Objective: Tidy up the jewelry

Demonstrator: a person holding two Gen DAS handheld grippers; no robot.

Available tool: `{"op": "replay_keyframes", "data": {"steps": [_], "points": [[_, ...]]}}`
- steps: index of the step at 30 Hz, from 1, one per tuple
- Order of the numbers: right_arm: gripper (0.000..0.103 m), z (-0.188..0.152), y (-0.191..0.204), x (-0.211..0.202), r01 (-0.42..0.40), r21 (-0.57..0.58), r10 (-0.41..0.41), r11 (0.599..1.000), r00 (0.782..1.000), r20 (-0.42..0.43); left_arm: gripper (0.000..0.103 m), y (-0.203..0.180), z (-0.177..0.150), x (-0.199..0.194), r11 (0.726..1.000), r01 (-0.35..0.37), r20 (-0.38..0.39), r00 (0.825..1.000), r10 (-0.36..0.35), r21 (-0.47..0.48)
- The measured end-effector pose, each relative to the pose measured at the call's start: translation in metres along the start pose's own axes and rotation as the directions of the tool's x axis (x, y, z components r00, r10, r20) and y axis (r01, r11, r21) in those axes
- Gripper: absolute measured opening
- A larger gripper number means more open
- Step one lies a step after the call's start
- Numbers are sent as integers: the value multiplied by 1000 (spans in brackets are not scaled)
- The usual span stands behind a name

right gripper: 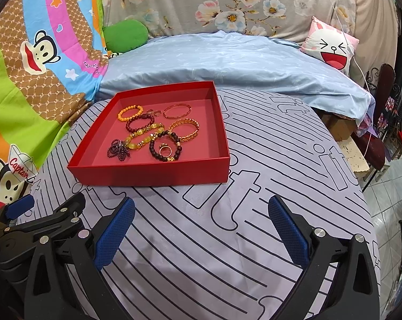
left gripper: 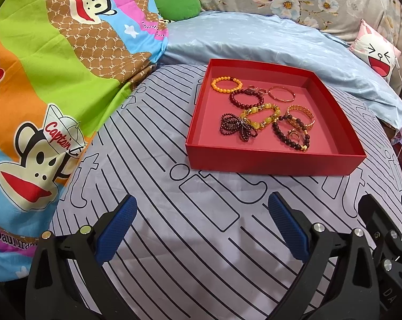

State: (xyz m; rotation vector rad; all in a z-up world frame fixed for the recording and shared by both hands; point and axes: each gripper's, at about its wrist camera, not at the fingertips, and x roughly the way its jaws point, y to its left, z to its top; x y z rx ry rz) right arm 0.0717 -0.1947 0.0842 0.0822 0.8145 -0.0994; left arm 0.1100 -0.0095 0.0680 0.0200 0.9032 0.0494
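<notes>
Beyond each wide-spread hand-held gripper (left gripper: 202,226) (right gripper: 201,228) (both empty) sits the jewelry-filled red tray (left gripper: 275,160).

Red tray (left gripper: 275,160) on striped bedsheet (left gripper: 174,213), holding orange bead bracelet (left gripper: 226,84) at far left corner, dark red bracelet (left gripper: 246,98) just beside, thin gold bangle (left gripper: 281,94) toward far right. Nearer than tray, left claw (left gripper: 201,229) spread wide, empty, over sheet.

One red tray (right gripper: 158,168) holds seven bracelets (right gripper: 129,112) and two rings (right gripper: 164,149).
</notes>
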Motion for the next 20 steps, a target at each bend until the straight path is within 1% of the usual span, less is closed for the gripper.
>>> {"op": "replay_keyframes", "data": {"steps": [9, 17, 20], "points": [[97, 0, 0, 0, -1, 1, 1, 1000, 1000, 0, 94, -1, 0, 0, 1000, 0, 0, 1000, 0, -1], [97, 0, 1, 0, -1, 1, 1, 1000, 1000, -1, 94, -1, 1, -3, 1000, -23, 22, 999, 23, 12], [97, 0, 0, 1, -1, 0, 1, 1000, 1000, -1, 94, -2, 1, -3, 1000, -20, 20, 1000, 19, 18]]}}
